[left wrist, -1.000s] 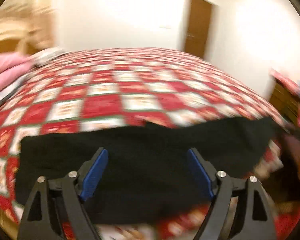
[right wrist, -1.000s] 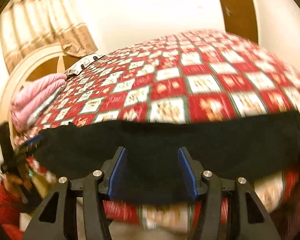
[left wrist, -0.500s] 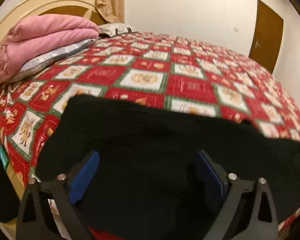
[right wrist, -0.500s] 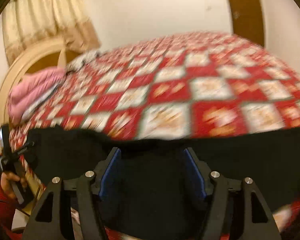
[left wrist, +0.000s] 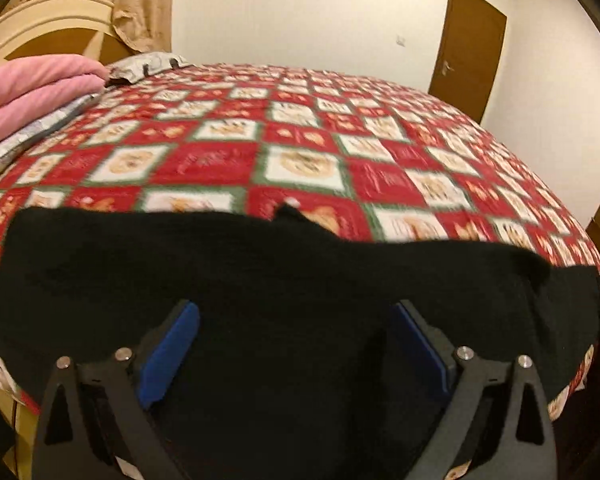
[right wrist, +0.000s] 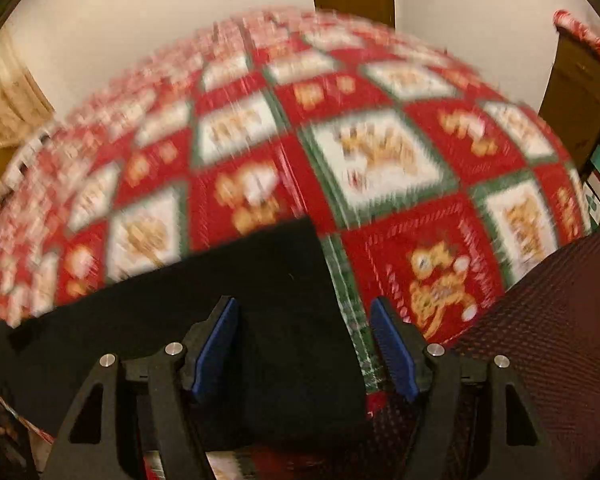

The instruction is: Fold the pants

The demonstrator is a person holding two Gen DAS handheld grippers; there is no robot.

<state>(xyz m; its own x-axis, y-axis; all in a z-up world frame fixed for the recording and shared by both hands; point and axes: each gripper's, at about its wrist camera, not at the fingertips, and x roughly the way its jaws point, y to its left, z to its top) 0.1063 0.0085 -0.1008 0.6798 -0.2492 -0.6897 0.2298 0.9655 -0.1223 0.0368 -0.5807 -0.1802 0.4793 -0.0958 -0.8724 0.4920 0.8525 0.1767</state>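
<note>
Item: black pants point(left wrist: 284, 280), laid flat as a long band along the near edge of the bed point(left wrist: 300, 148), filling the lower half of the left wrist frame. In the right wrist frame we see one squared end of them point(right wrist: 228, 304), lower centre, lying on the red, white and green checked bedspread point(right wrist: 380, 152).

Left hand-held gripper point(left wrist: 294, 354): bottom centre of its frame, jaws wide apart above the black cloth, blue pads point(left wrist: 168, 354) clear of it; nothing clamped.

Right hand-held gripper point(right wrist: 304, 344): bottom centre of its frame, jaws opening, straddling the end edge of the pants; we see no pad pressing on the cloth. This view is blurred.

Also recorded: folded pink blanket point(left wrist: 32, 88), upper left; curtain point(left wrist: 140, 4) above it; brown door point(left wrist: 468, 44), upper right; dark red mesh surface point(right wrist: 556, 320), lower right of the right wrist frame.
</note>
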